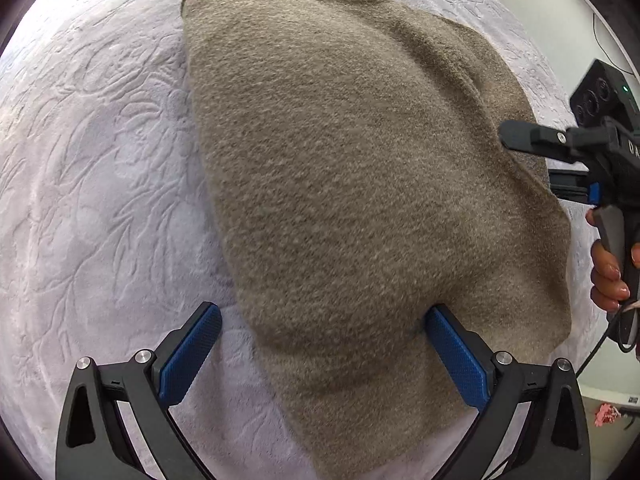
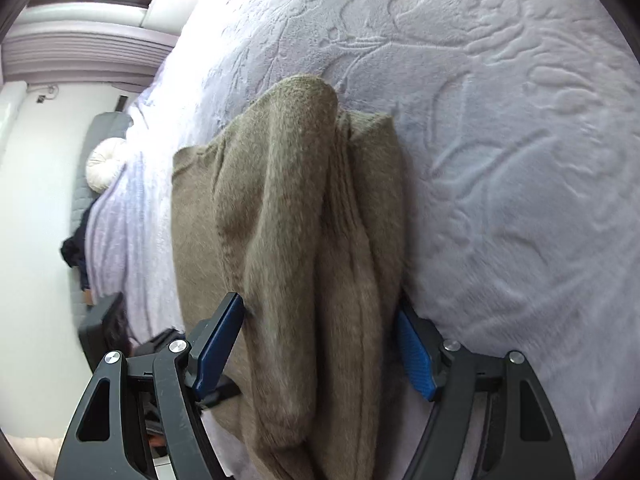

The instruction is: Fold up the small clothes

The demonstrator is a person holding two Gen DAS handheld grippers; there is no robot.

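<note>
fuzzy sweater spread on the embossed bedspread, both grippers wide

from my left wrist camera i see the sweater (image 1: pixel 360 184) as a broad slab of olive-brown knit, napped and felty, with a ribbed edge at its top and a soft bulge near the bottom. it lies on a pale lilac bedspread (image 1: pixel 92 184), plush, pressed with a leaf and flower pattern. my left gripper (image 1: pixel 320 352) stands released: blue cross-hatched pads on black arms, wide apart. the left pad sits over bare bedspread, clear of the knit; the right pad (image 1: pixel 456 356) is at a dent in the cloth, though i cannot tell if it presses there. nothing is clamped.

that view also catches what the other cannot: my right gripper (image 1: pixel 520 140) from outside, a black finger lying over the sweater's right edge, and a hand (image 1: pixel 608 272) wrapped on its grey handle.

the right wrist camera shows the sweater (image 2: pixel 304 240) differently: bunched into long rolled folds, a rounded hump at the far end. my right gripper (image 2: pixel 320 340) straddles this bundle, jaws spread wide, cloth between the pads but not squeezed as far as i can see. only here i see a round cream cushion (image 2: pixel 105 164) and dark clothes (image 2: pixel 76 250) by the bed's edge.
</note>
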